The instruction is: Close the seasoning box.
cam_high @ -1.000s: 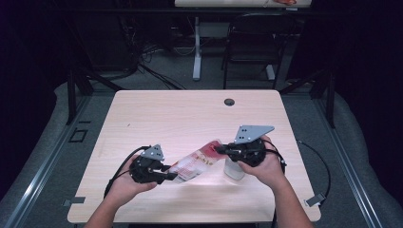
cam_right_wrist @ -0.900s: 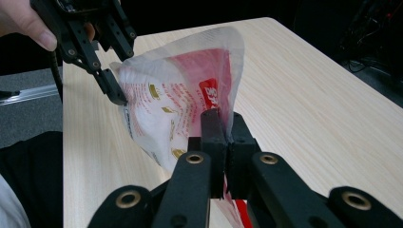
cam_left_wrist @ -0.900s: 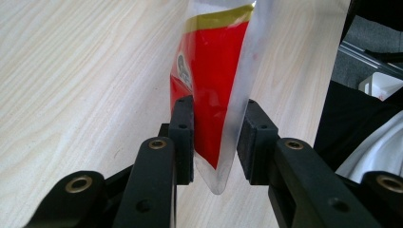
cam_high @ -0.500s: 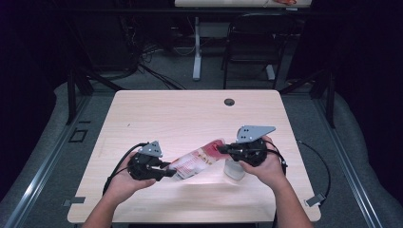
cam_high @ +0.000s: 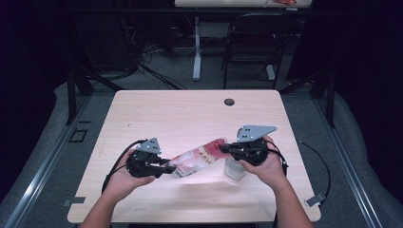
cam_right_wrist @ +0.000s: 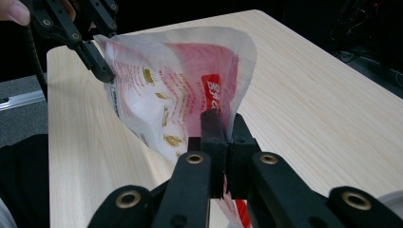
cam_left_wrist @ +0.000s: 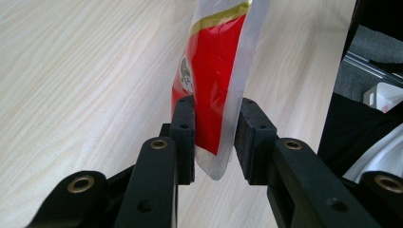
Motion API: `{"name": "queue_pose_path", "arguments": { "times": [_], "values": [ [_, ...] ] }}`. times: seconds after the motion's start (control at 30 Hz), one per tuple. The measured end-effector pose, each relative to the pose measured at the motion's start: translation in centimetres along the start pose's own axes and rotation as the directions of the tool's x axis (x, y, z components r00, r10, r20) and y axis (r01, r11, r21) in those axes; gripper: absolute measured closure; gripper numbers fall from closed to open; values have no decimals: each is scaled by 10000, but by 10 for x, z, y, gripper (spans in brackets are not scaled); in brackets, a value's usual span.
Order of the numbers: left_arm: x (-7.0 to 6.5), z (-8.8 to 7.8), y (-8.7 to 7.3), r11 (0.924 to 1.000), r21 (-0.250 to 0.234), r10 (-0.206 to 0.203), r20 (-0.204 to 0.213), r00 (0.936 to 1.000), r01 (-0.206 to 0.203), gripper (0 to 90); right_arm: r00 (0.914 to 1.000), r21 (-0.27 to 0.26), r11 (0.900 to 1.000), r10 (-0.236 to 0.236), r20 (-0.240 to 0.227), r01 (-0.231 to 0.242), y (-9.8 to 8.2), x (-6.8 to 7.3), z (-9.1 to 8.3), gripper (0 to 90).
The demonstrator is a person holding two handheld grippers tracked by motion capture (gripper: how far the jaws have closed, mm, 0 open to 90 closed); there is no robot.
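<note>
A red and white plastic pouch [cam_high: 197, 159] hangs stretched above the table between my two grippers. My left gripper [cam_high: 168, 167] has the pouch's lower corner [cam_left_wrist: 214, 95] between its jaws, and both pads touch the film, which stands slantwise between them. My right gripper [cam_high: 223, 148] is shut on the opposite edge of the pouch [cam_right_wrist: 171, 85], its pads [cam_right_wrist: 211, 137] pressed together on the film. In the right gripper view the left gripper [cam_right_wrist: 107, 50] shows at the pouch's far corner.
A white container [cam_high: 234, 169] stands on the light wooden table [cam_high: 190, 114] under my right hand. A round cable hole [cam_high: 229, 102] sits near the far edge. A dark chair [cam_high: 252, 42] and a table leg stand beyond the table.
</note>
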State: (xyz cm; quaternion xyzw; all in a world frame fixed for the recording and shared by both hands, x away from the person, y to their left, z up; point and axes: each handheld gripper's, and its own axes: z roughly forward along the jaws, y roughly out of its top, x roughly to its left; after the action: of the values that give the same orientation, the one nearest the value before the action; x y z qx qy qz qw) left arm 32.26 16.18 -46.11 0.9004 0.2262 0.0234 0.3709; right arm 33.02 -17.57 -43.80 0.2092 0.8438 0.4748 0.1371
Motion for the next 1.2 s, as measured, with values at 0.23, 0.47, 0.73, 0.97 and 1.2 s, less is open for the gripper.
{"name": "queue_pose_path", "arguments": {
  "times": [0.23, 0.47, 0.73, 0.97, 1.2],
  "values": [
    [1, -2, 2, 10000, -20, 4, -54, 10000, -4, 716, 10000, 3, 10000, 67, 3, -67, -2, -2, 0, 887],
    [1, -4, 5, 10000, -27, 46, -82, 10000, -46, 718, 9999, -41, 9999, 136, -19, -136, -3, -3, -1, 887],
    [1, -8, 10, 10000, -53, 73, -120, 9999, -73, 721, 9996, -133, 9996, 254, -92, -255, -6, -6, -2, 887],
    [2, -10, 14, 10000, -47, 84, -122, 9999, -85, 723, 9993, -207, 9991, 360, -114, -362, -7, -7, -3, 887],
    [2, -12, 18, 9999, 43, 148, -151, 9998, -148, 726, 9989, -251, 9987, 438, -141, -442, -8, -8, -4, 887]
  ]
}}
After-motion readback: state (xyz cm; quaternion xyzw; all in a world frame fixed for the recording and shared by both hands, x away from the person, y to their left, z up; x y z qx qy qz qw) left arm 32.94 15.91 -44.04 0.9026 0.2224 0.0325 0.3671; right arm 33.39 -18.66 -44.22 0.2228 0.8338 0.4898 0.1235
